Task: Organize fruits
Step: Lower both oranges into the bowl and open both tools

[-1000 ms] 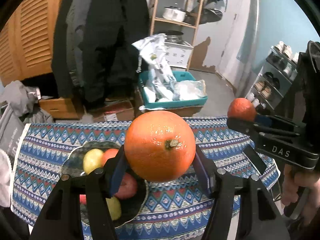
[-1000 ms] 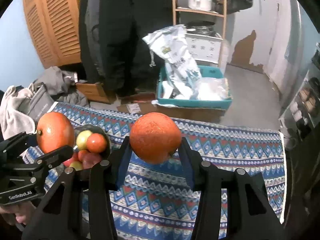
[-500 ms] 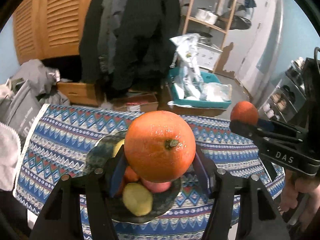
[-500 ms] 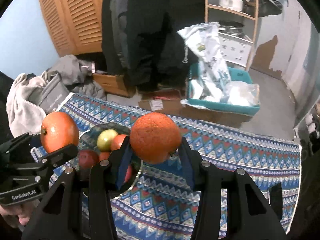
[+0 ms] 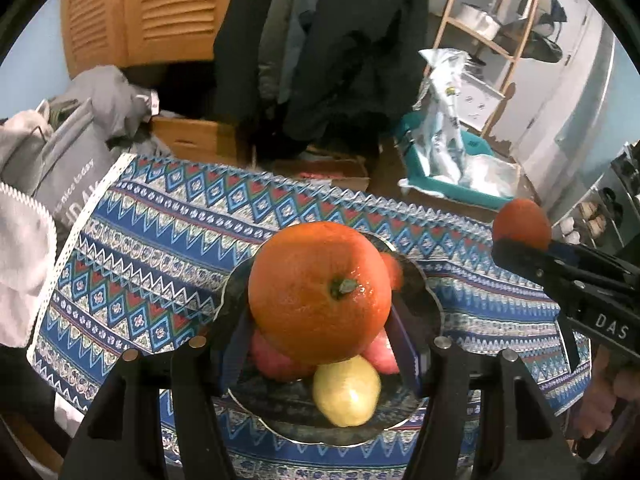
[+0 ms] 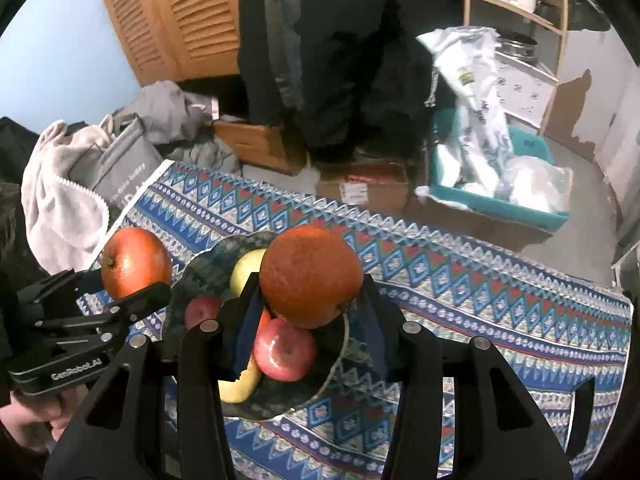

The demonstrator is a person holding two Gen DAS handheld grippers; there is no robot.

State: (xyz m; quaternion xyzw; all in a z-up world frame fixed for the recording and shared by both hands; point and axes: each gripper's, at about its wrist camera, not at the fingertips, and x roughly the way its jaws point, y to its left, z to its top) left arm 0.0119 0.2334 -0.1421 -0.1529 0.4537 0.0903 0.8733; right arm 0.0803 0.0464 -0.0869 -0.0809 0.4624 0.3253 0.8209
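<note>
While your left gripper [image 5: 320, 344] clamps one orange [image 5: 319, 292] straight above the bowl [image 5: 424, 292], your right gripper [image 6: 306, 312], closed on the other orange [image 6: 310, 276], hangs over the bowl's right rim; lower the left first.

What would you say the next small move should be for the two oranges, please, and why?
Probably lower the left hand-held gripper and set its orange into the dark bowl, since it hangs right above the apples; the right hand-held gripper can follow with its orange.
</note>
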